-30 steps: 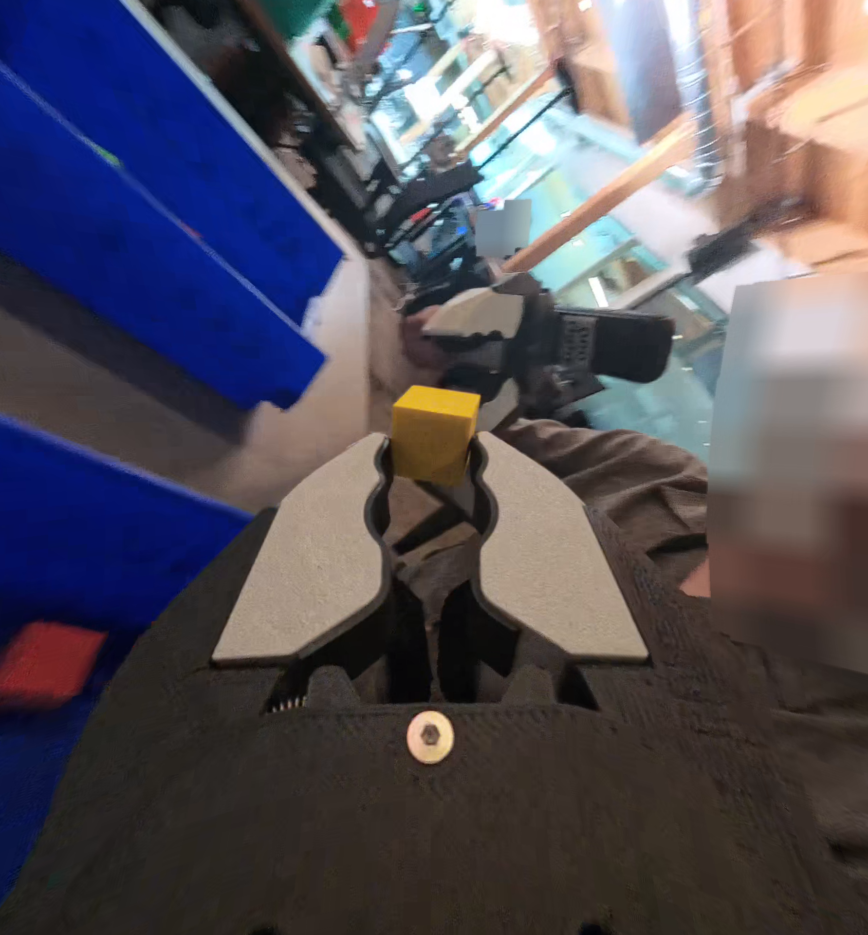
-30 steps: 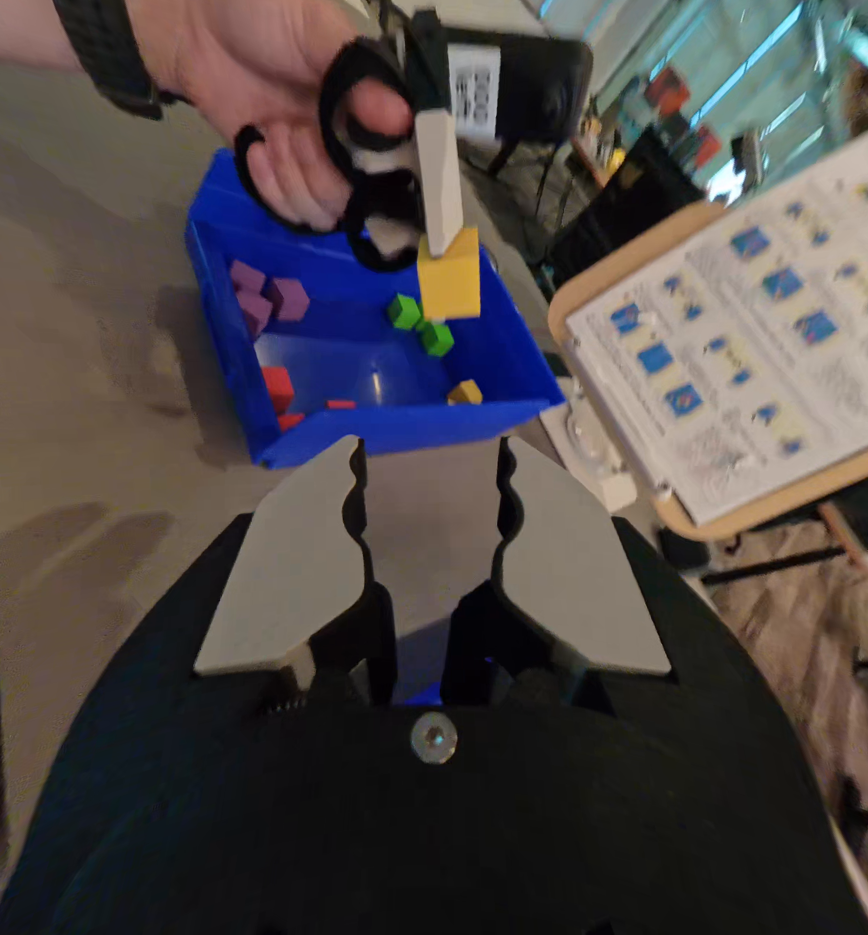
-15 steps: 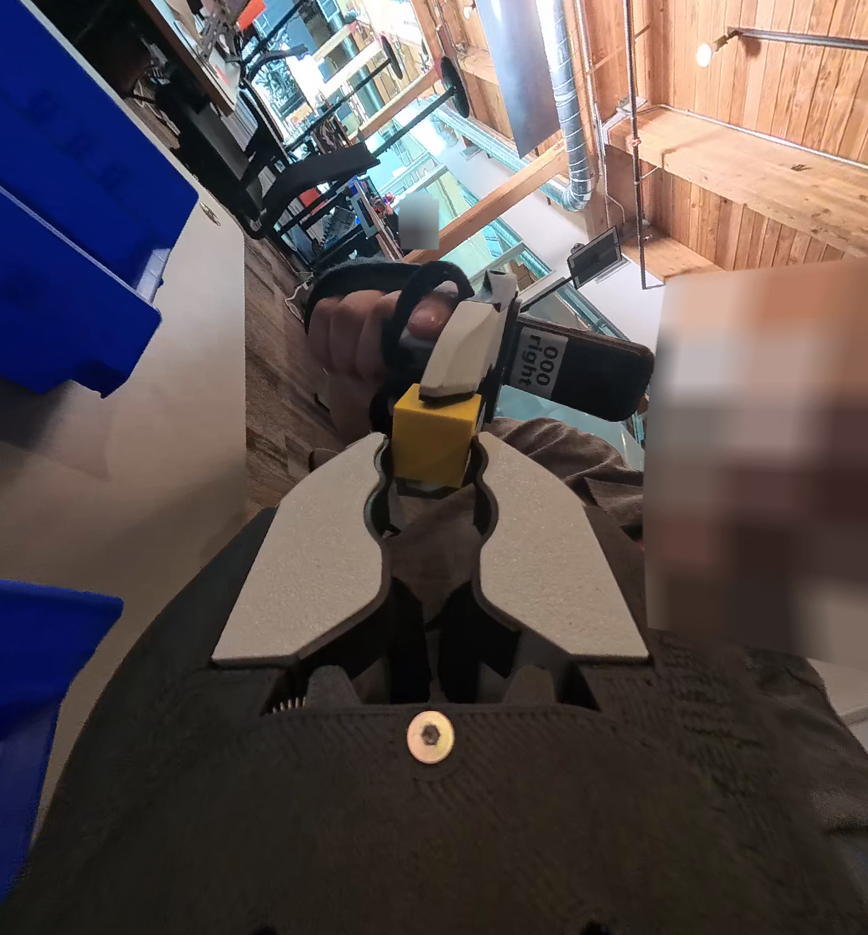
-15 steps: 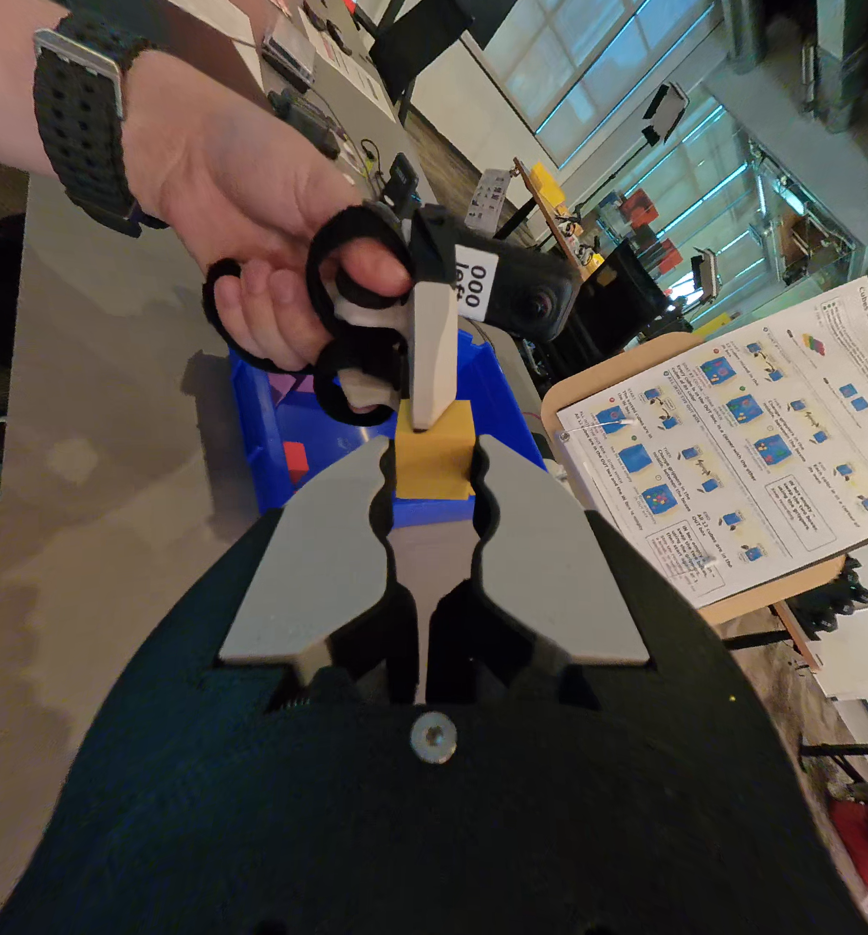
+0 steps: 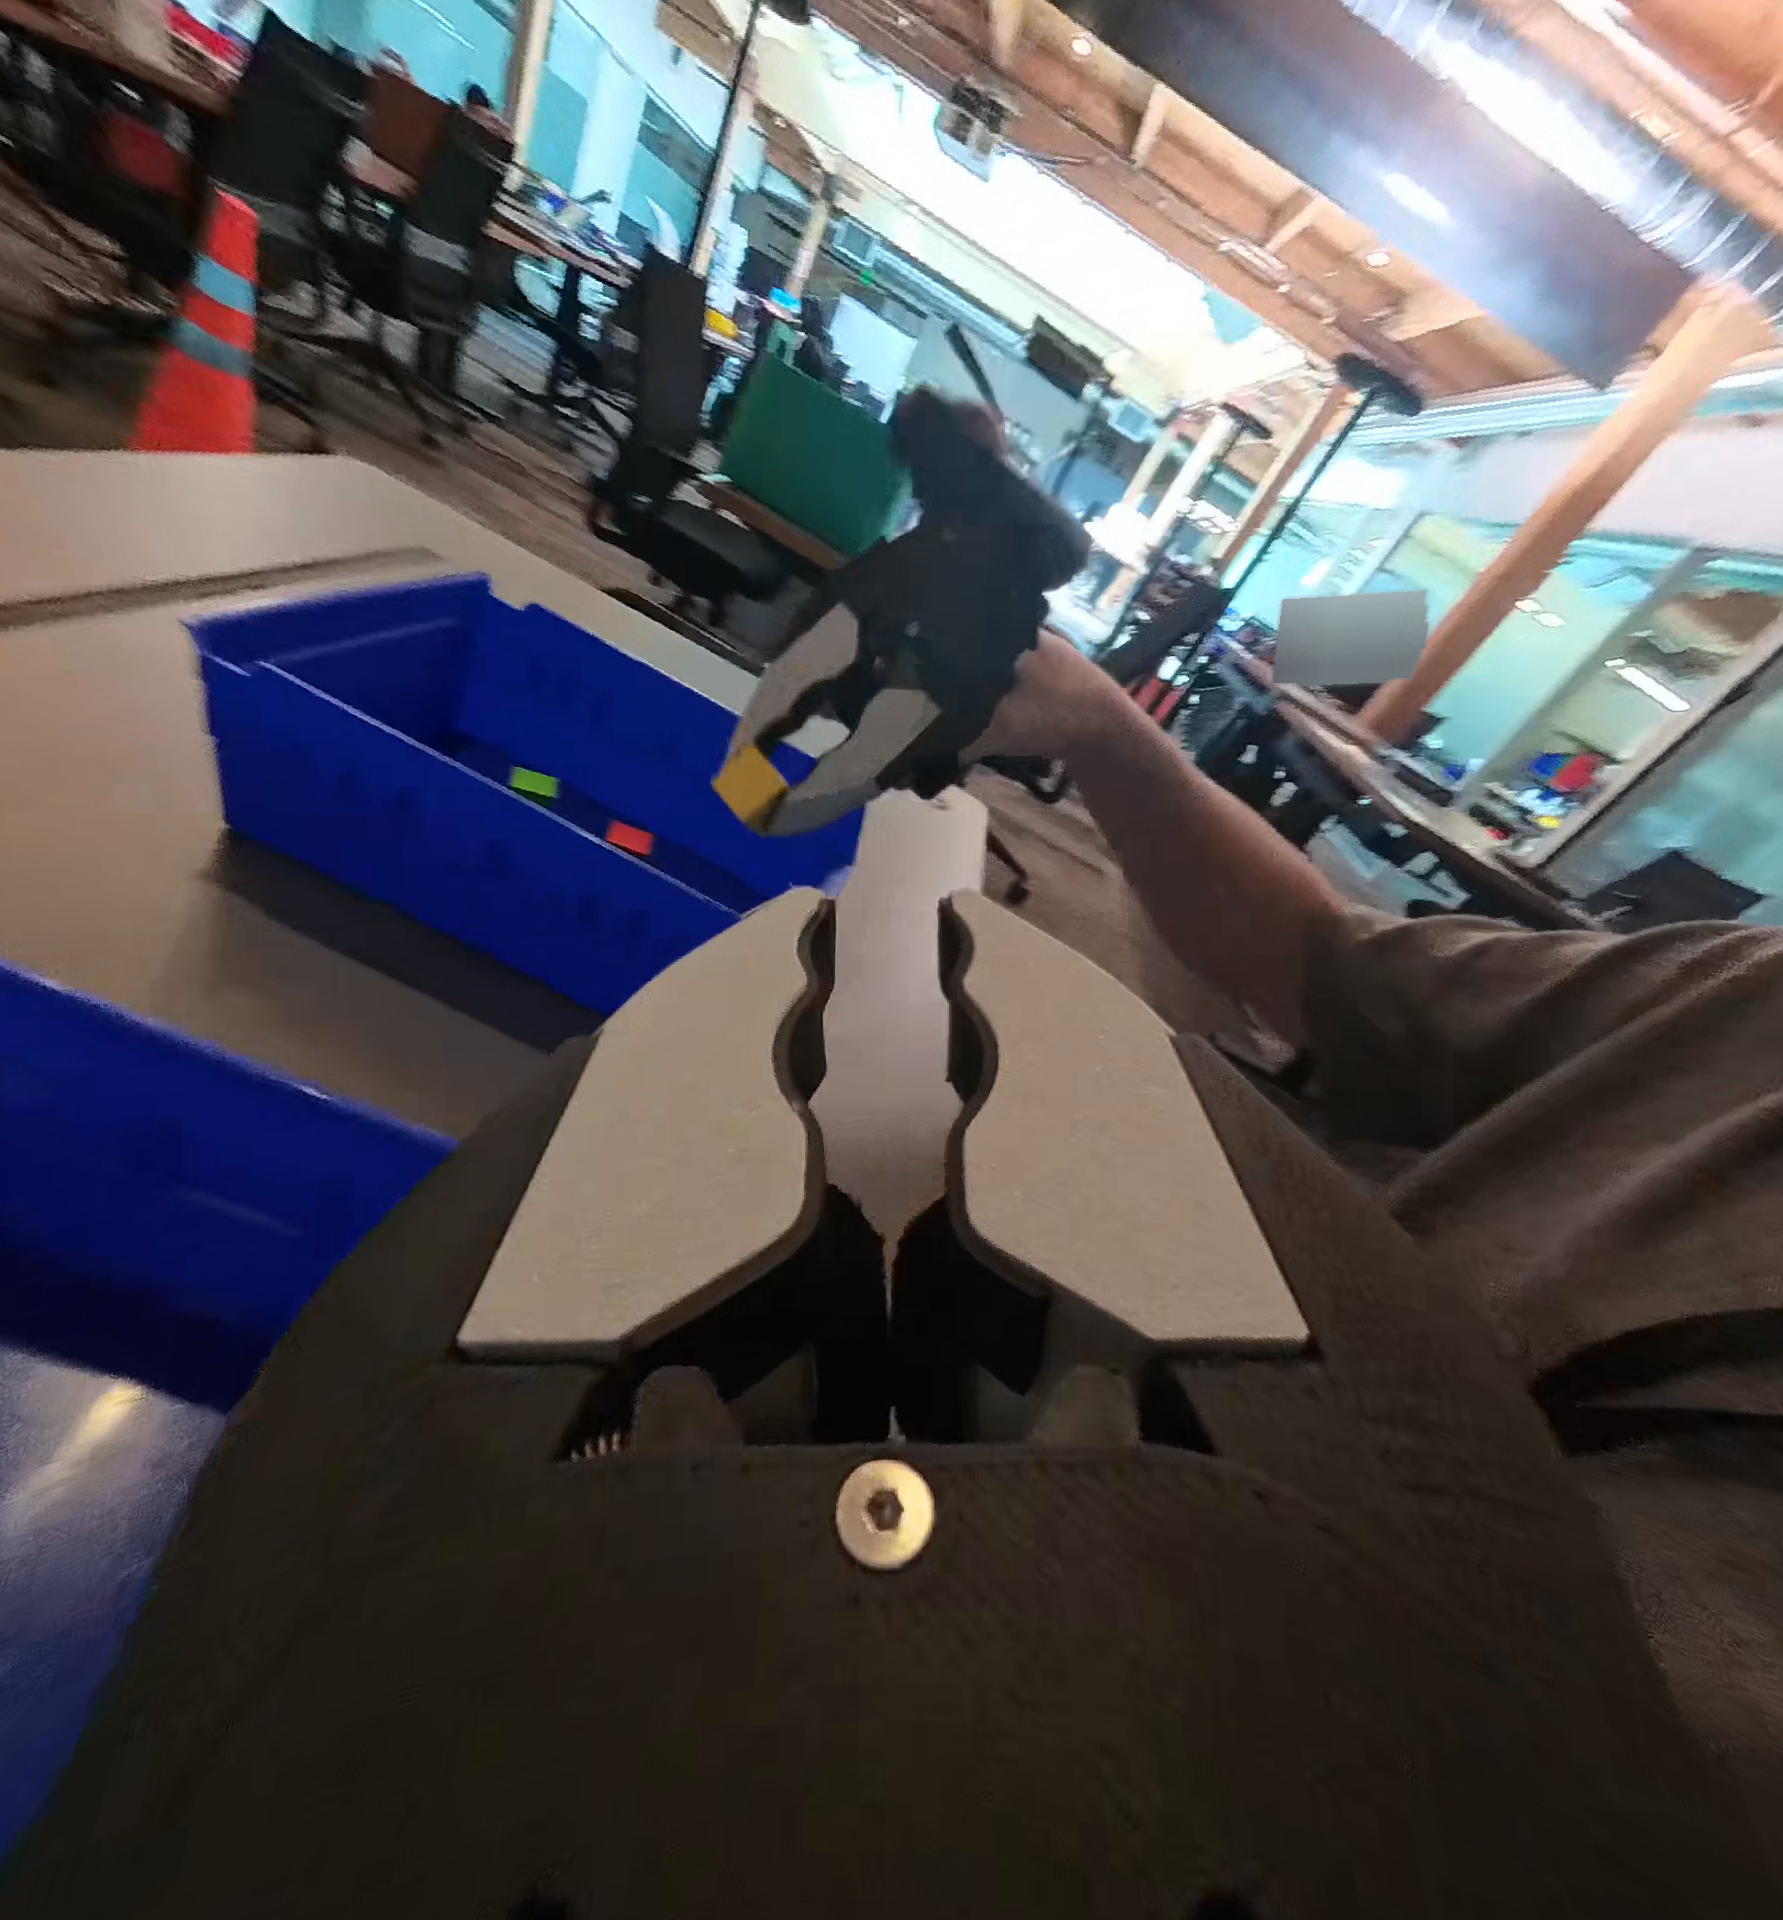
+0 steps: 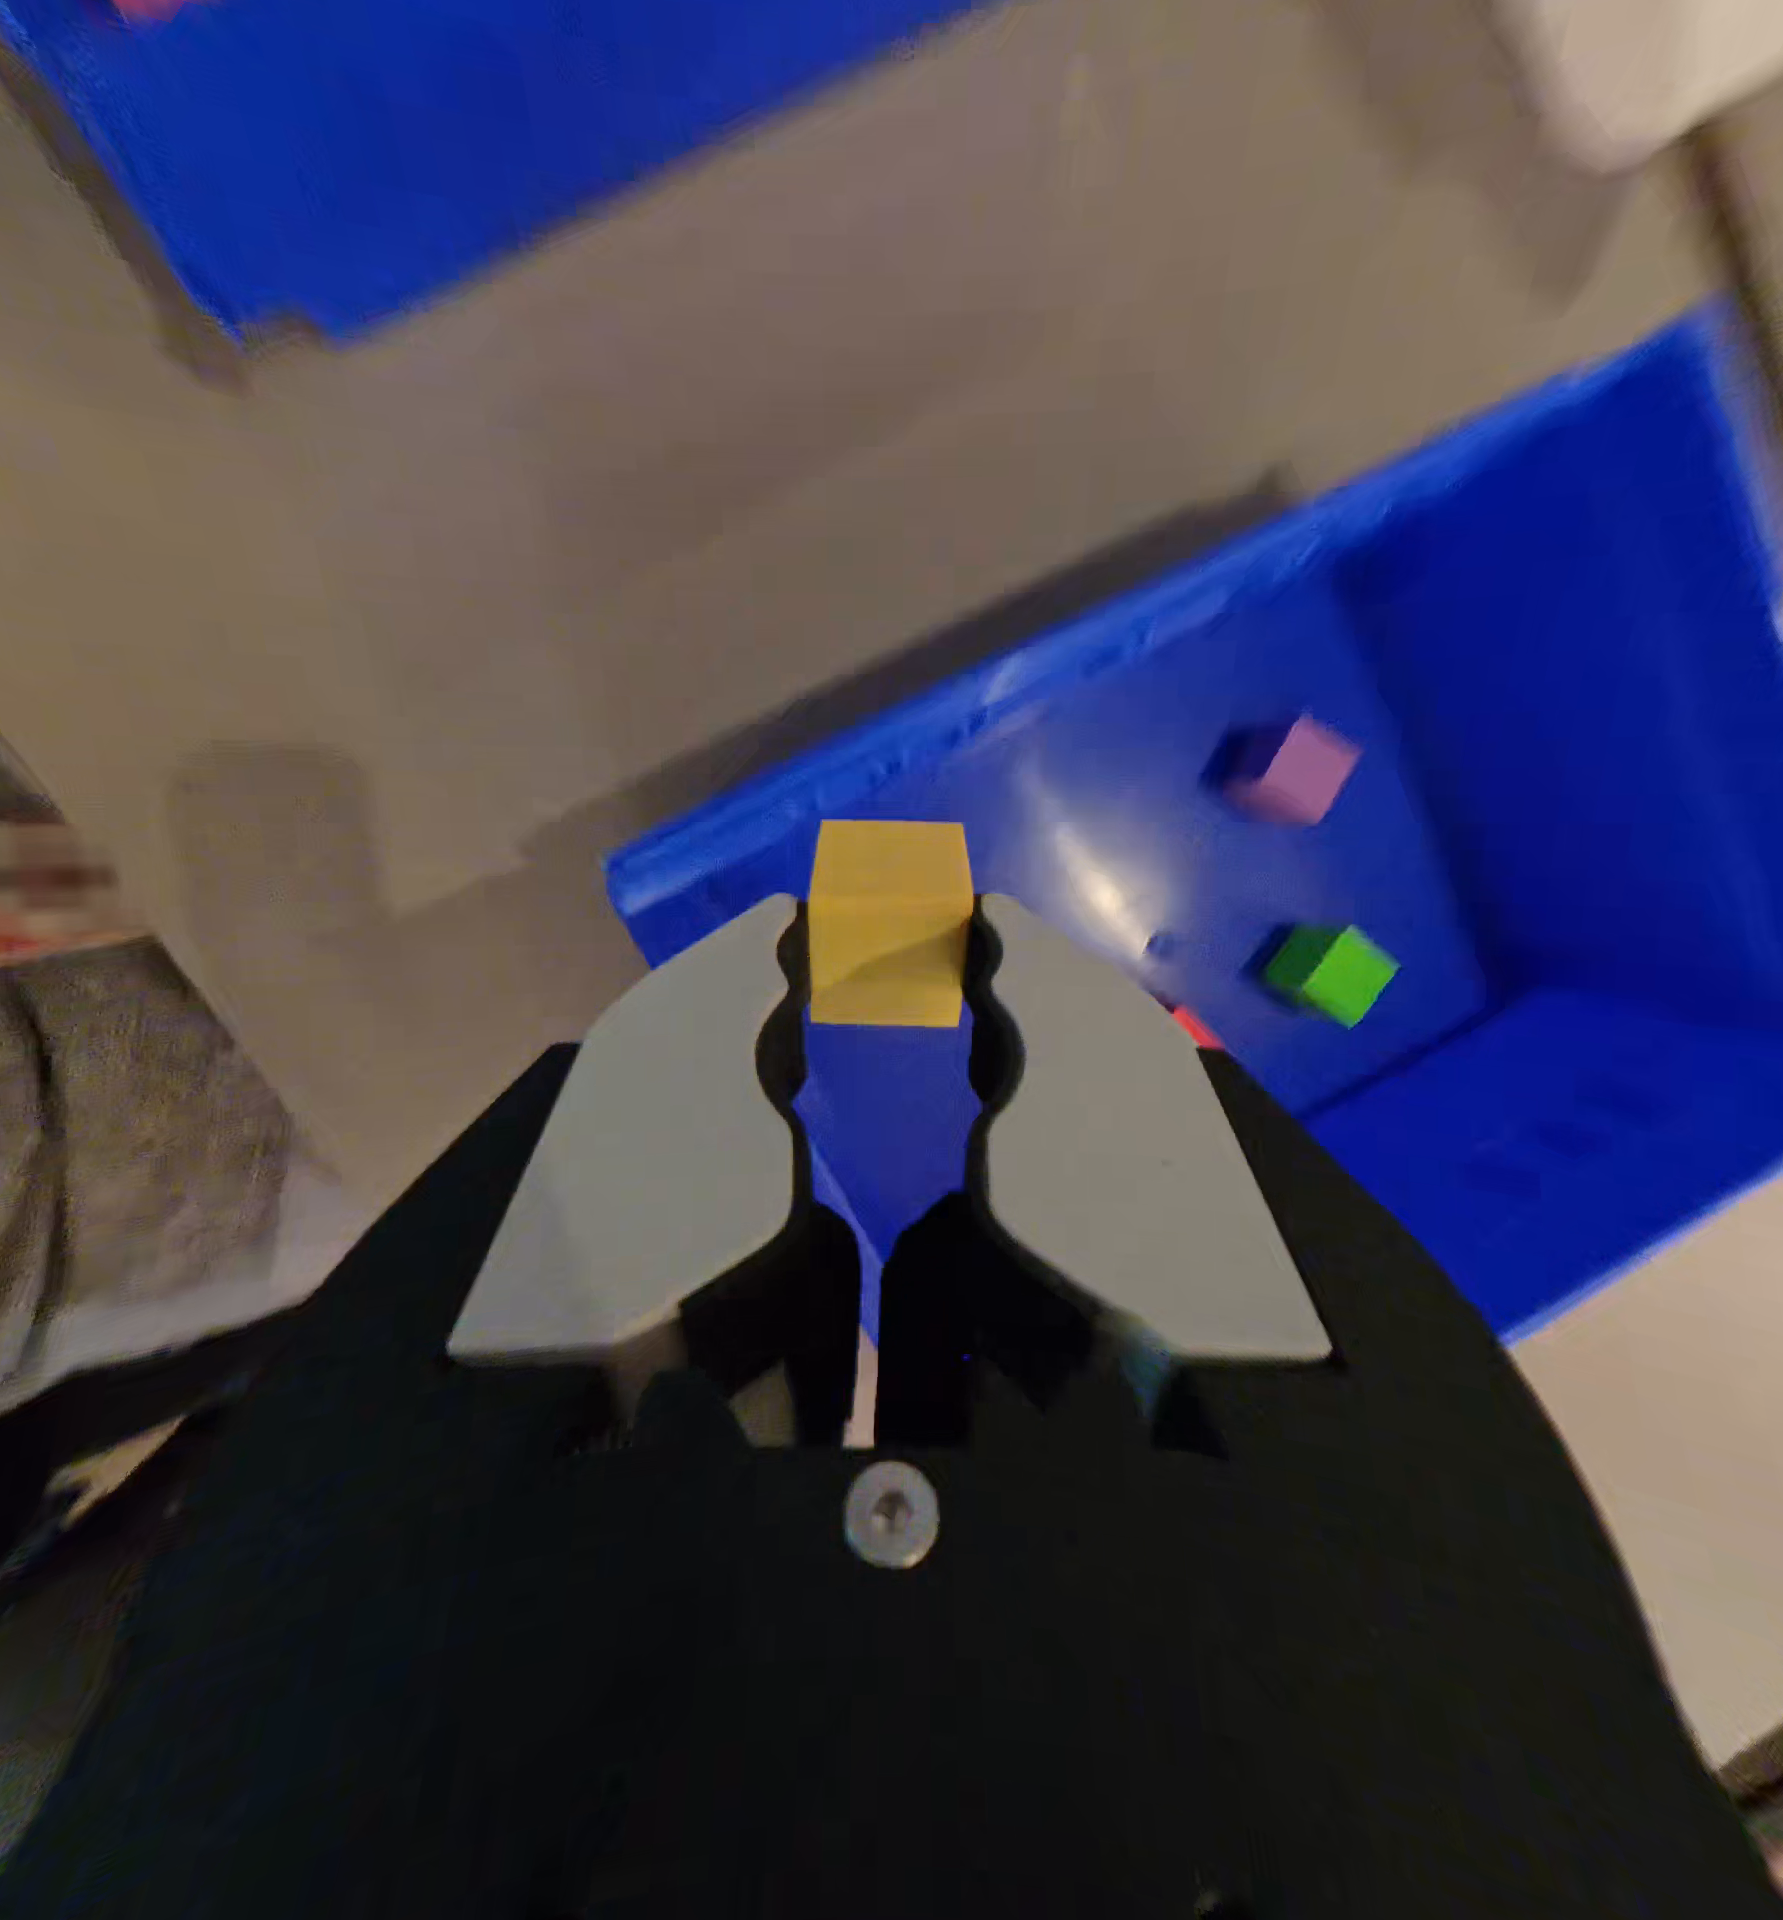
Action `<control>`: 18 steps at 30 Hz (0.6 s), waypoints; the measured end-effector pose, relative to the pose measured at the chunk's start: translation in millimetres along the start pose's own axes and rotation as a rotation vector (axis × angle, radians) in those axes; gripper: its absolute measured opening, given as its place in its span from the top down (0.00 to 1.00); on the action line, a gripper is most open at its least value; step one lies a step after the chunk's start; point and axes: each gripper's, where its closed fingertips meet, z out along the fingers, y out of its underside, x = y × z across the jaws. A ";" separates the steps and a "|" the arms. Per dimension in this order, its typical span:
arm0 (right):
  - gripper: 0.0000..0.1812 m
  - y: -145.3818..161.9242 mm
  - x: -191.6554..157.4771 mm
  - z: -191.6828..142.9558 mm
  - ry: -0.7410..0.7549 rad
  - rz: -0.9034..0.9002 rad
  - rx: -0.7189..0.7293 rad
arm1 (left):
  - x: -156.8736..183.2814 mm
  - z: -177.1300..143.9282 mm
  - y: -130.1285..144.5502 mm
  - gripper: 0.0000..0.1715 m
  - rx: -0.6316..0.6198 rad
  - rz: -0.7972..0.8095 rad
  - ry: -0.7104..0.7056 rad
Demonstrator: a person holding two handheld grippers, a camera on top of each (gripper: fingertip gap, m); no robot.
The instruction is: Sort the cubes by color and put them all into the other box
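Note:
My right gripper point(image 6: 887, 909) is shut on a yellow cube point(image 6: 887, 956) and holds it above the near corner of a blue bin point(image 6: 1552, 644). A green cube point(image 6: 1334, 971), a purple cube point(image 6: 1292, 769) and a sliver of a red cube point(image 6: 1193, 1029) lie in that bin. In the left wrist view, the right gripper point(image 5: 767, 795) holds the yellow cube point(image 5: 747, 777) over the far blue bin point(image 5: 430, 831). My left gripper point(image 5: 885, 914) is open and empty, over the table's edge, apart from the cube.
A second blue bin point(image 5: 87, 1122) stands close at the left. Another blue bin point(image 6: 399, 156) shows at the top of the right wrist view. The grey table point(image 5: 56, 727) lies between them. A person's forearm point(image 5: 1178, 810) crosses the right side. An orange cone point(image 5: 201, 332) stands beyond the table.
The yellow cube passed from my left gripper to my right gripper. The left gripper let go and swung away. The right gripper carried the cube over the blue bin.

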 end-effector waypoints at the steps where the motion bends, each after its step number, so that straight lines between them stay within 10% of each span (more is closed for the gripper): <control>1: 0.85 12.2 1.0 12.2 -0.036 0.009 -0.078 | -0.1 -1.5 0.7 0.89 -0.016 0.010 -0.017; 15: 0.84 78.5 -1.6 92.3 -0.234 0.056 -0.494 | -56.5 -28.1 29.9 0.91 -0.218 0.102 -0.372; 18: 0.68 82.5 -0.7 94.8 -0.216 0.064 -0.513 | -81.6 -35.1 50.3 0.87 -0.366 0.152 -0.509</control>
